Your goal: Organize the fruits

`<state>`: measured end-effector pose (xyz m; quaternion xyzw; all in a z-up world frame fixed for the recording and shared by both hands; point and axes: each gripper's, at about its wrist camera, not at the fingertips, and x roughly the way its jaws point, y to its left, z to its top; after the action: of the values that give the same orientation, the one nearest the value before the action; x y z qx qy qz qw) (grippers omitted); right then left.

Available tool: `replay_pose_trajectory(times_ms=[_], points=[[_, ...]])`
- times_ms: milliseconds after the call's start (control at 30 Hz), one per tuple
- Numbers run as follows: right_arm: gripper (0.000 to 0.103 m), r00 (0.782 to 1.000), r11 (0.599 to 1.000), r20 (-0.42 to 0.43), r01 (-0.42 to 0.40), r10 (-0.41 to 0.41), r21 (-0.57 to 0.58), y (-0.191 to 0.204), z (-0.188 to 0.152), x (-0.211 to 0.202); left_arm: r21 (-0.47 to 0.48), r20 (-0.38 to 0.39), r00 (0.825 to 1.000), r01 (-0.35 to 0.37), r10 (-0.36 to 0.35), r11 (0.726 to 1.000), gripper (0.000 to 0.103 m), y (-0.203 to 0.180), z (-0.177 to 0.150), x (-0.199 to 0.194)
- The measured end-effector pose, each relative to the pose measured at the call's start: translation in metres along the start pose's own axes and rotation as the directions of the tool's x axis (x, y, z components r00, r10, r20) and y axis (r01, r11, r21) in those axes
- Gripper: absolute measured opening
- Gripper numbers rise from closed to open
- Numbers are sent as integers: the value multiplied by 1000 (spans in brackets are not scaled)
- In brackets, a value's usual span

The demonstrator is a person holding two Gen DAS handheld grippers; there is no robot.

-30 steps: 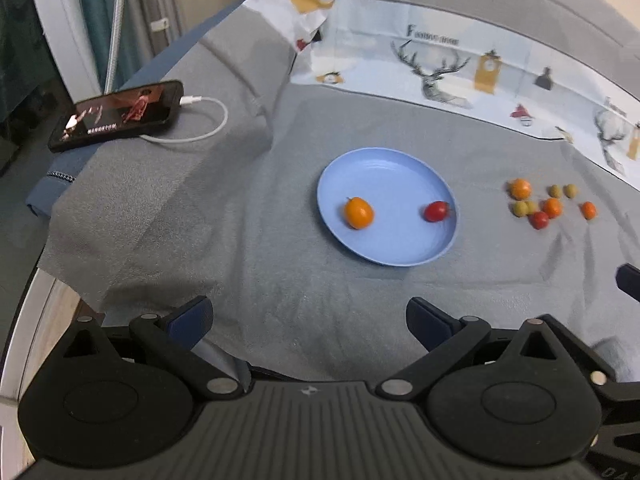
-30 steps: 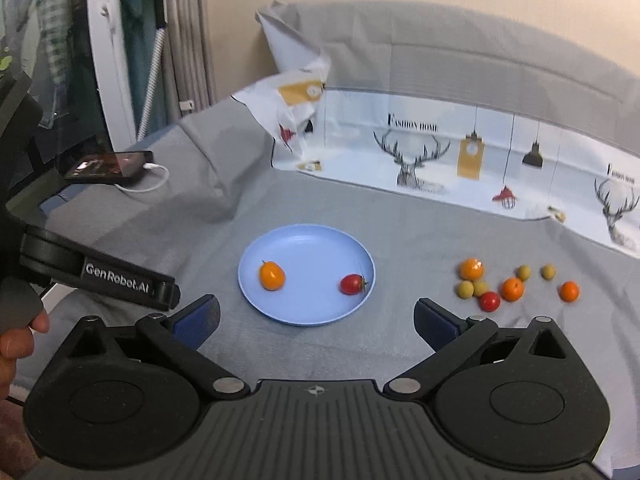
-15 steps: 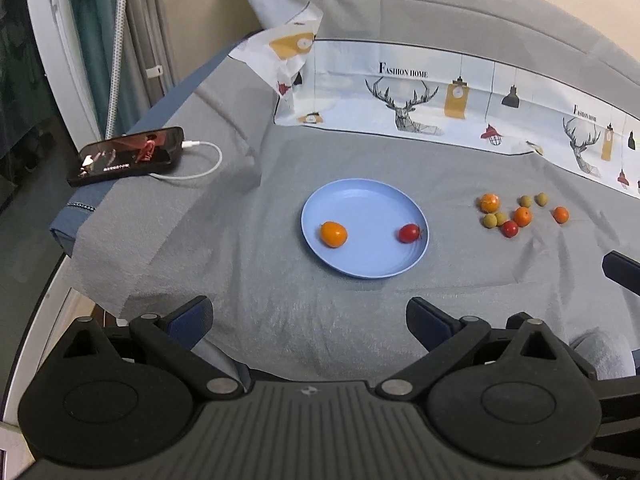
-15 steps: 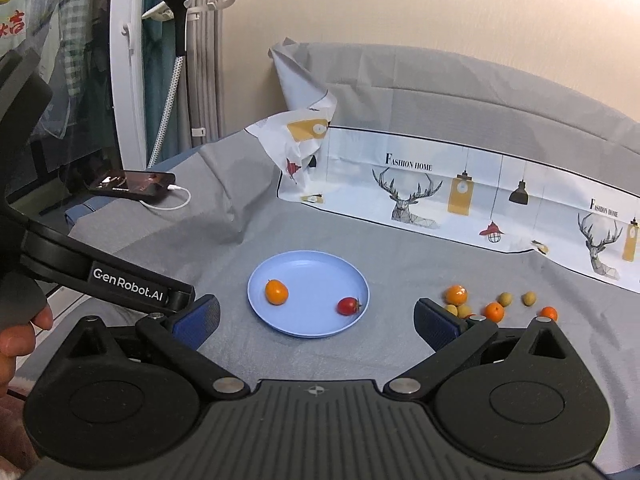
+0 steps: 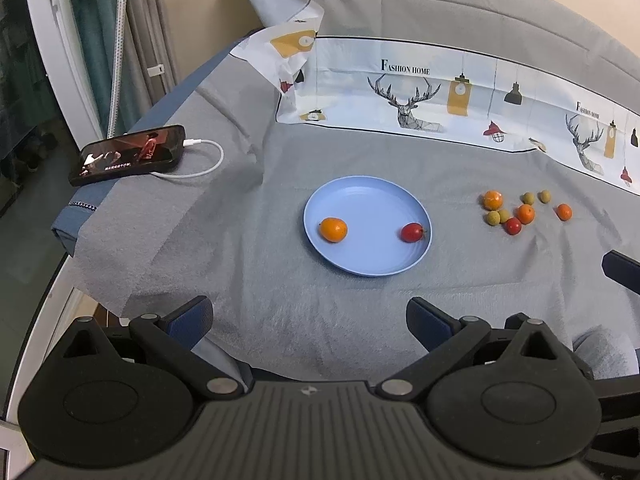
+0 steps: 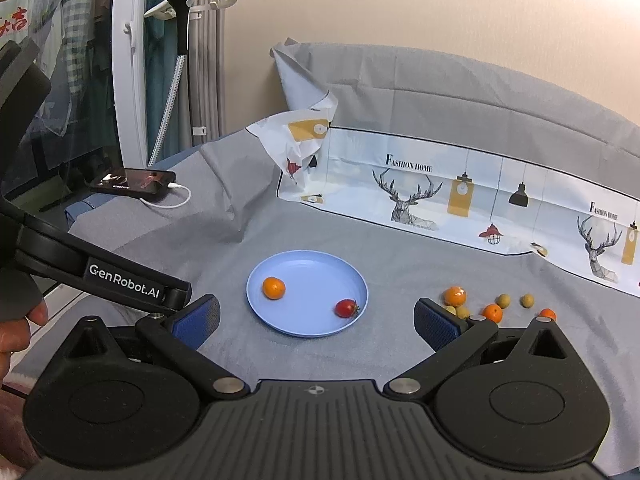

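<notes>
A light blue plate (image 5: 372, 200) (image 6: 308, 268) lies on the grey cloth. On it are an orange kumquat (image 5: 333, 229) (image 6: 274, 287) at the left and a red cherry tomato (image 5: 412, 232) (image 6: 346, 308) at the right. Several loose small fruits (image 5: 520, 210) (image 6: 494, 308), orange, green and red, lie on the cloth right of the plate. My left gripper (image 5: 310, 318) is open and empty, well short of the plate. My right gripper (image 6: 316, 320) is open and empty, near the plate's front edge, its right finger hiding some loose fruit.
A phone (image 5: 128, 155) (image 6: 134, 181) with a white cable lies at the cloth's left edge. A printed sheet with deer (image 5: 440, 100) (image 6: 460, 200) stands along the back. The left gripper's body (image 6: 100, 276) crosses the right wrist view at the left.
Both grippers have drawn back and up from the plate, so the plate and fruits look smaller and farther. Both stay open. The fruits have not moved.
</notes>
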<state>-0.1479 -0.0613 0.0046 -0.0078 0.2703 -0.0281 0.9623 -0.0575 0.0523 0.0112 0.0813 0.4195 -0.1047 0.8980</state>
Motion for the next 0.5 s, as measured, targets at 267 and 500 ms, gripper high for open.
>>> replay_pose_trajectory(times_ms=[267, 500], points=[[102, 999, 1000, -31, -22, 22, -6, -1, -2, 15, 6, -34, 999, -14, 14, 1000, 103, 0, 5, 15], [102, 997, 999, -66, -24, 27, 38, -16, -8, 30, 34, -103, 995, -8, 12, 999, 103, -13, 11, 38]])
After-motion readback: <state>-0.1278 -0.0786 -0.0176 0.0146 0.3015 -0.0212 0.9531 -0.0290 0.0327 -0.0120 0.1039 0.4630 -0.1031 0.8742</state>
